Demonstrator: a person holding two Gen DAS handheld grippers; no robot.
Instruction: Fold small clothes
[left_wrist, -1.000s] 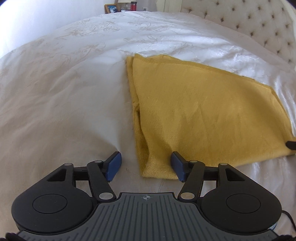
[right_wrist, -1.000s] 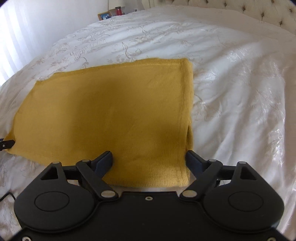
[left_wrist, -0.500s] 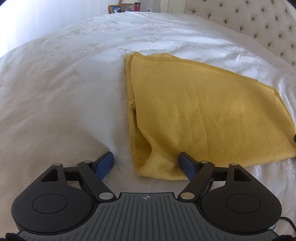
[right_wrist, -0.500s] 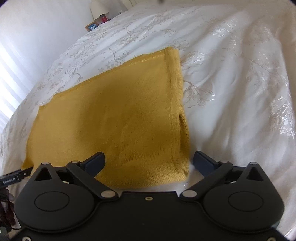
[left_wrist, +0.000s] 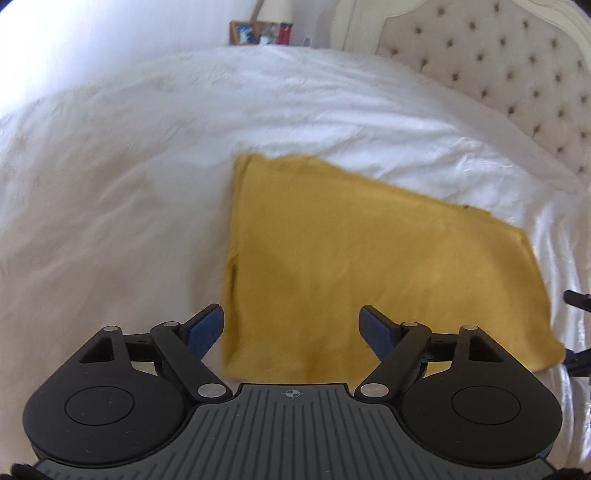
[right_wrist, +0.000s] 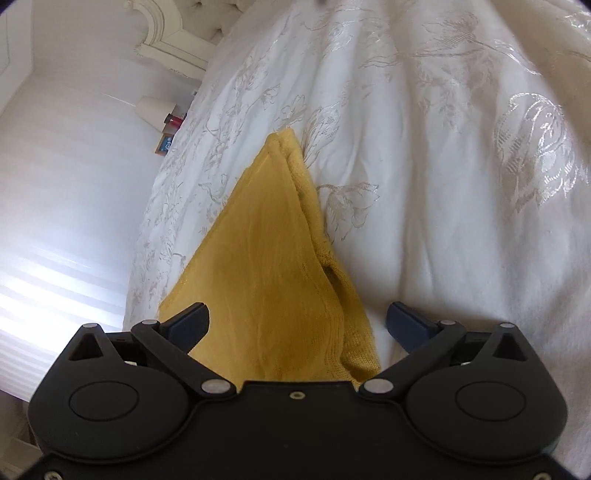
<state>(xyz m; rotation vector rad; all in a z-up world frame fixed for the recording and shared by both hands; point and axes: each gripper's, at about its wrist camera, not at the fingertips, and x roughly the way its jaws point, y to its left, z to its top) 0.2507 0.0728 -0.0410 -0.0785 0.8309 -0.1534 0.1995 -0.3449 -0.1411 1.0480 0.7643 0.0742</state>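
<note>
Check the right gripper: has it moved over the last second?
Yes. The right gripper has rolled and swung: the yellow cloth, flat and wide before, now runs as a narrow wedge, and the bedspread horizon tilts steeply. Jaws open wider.

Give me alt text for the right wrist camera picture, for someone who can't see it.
A folded yellow cloth lies on a white flowered bedspread, its near end between the open fingers of the right gripper, which hold nothing. The view is tilted, with a white wall, a lamp and a bedside shelf at left.
</note>
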